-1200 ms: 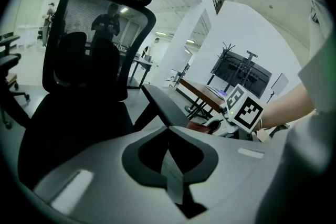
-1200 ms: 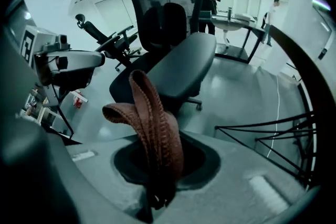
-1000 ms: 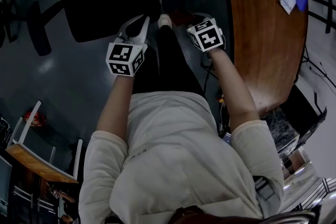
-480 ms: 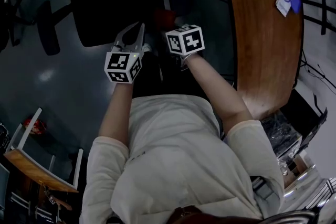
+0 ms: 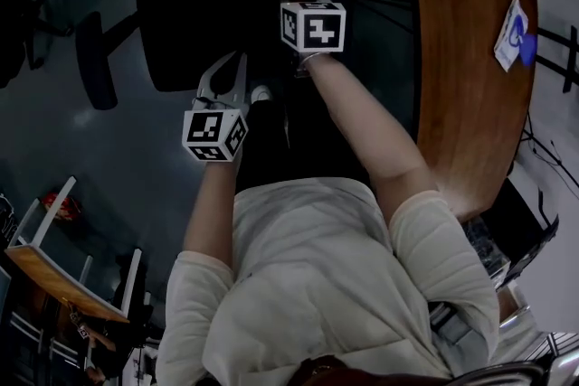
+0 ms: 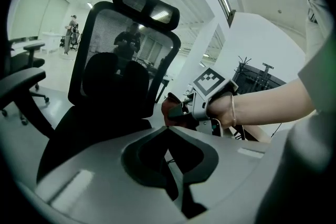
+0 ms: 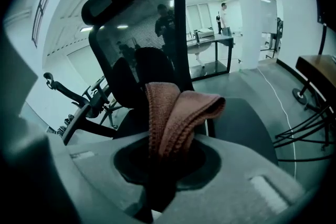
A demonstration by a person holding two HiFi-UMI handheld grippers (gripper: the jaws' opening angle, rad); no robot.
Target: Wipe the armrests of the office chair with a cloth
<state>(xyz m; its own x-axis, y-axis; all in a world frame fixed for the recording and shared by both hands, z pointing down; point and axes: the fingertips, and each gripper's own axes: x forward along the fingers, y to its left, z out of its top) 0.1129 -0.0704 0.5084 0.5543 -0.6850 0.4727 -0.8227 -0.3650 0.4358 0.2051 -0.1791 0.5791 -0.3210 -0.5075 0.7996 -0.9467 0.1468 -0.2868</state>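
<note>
Right gripper is pictured clamped on a folded cloth in front of the chair. The chair's armrest is seen just right of the cloth, its length judged to run toward the backrest. Left gripper (shut, empty) is held farther off.

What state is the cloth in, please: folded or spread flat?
Folded: the brown cloth doubles over in a bunch above the right hand-held gripper, whose jaws pinch its lower end.

Hand-held gripper clamps brown cloth before office chair.
</note>
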